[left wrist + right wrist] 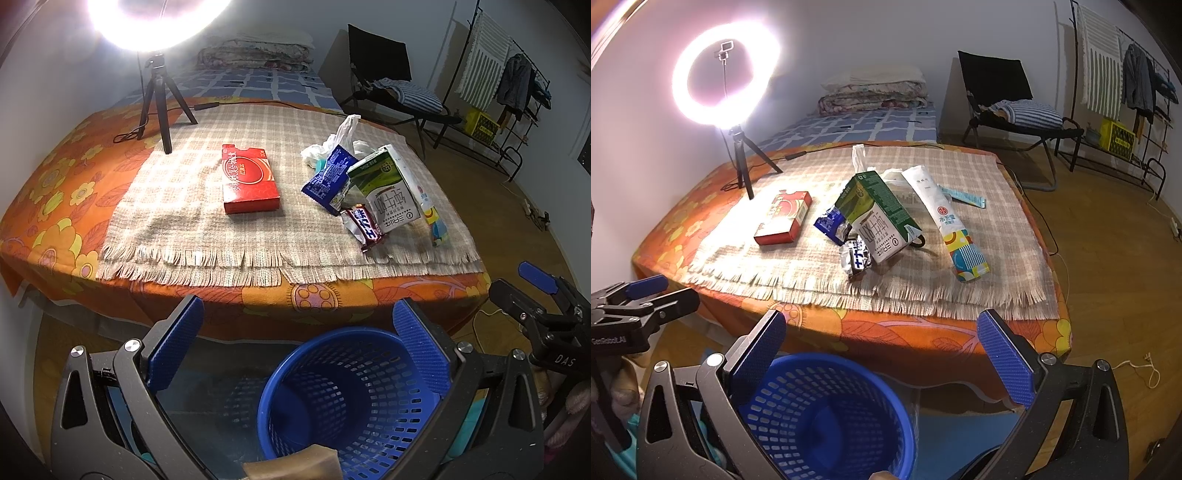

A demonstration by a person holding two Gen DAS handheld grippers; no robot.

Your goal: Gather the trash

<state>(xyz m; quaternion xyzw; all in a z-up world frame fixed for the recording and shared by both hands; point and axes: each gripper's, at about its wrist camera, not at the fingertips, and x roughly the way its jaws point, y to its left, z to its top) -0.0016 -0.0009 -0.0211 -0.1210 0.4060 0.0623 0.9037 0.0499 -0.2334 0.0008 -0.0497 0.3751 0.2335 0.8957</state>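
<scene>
Covering the desk (pixel 886 332) is an orange flowered cloth, and over that a checked fringed mat (pixel 192 206) that carries all the trash. Below the desk's near edge stands a blue mesh basket (pixel 347 398); inside it nothing is clearly visible, though a tan object (pixel 295 461) juts across its near rim in the left wrist view, and I cannot tell what that is. Both grippers hover above the basket: the left gripper (pixel 297 341) has its fingers spread wide and holds nothing, and the right gripper (pixel 882 350) is likewise spread wide and empty.

On the mat, the green and white milk carton (pixel 882 221) leans tilted, long axis running from the basket toward the far edge. Right of the carton lies a long white pouch (pixel 949 229), lengthwise the same way. Left of the carton lies the red box (pixel 249 181), flat. Touching the carton are a blue wrapper (pixel 328 179) and a small candy bar wrapper (pixel 364 223); behind it, a white plastic bag (pixel 343 136).
</scene>
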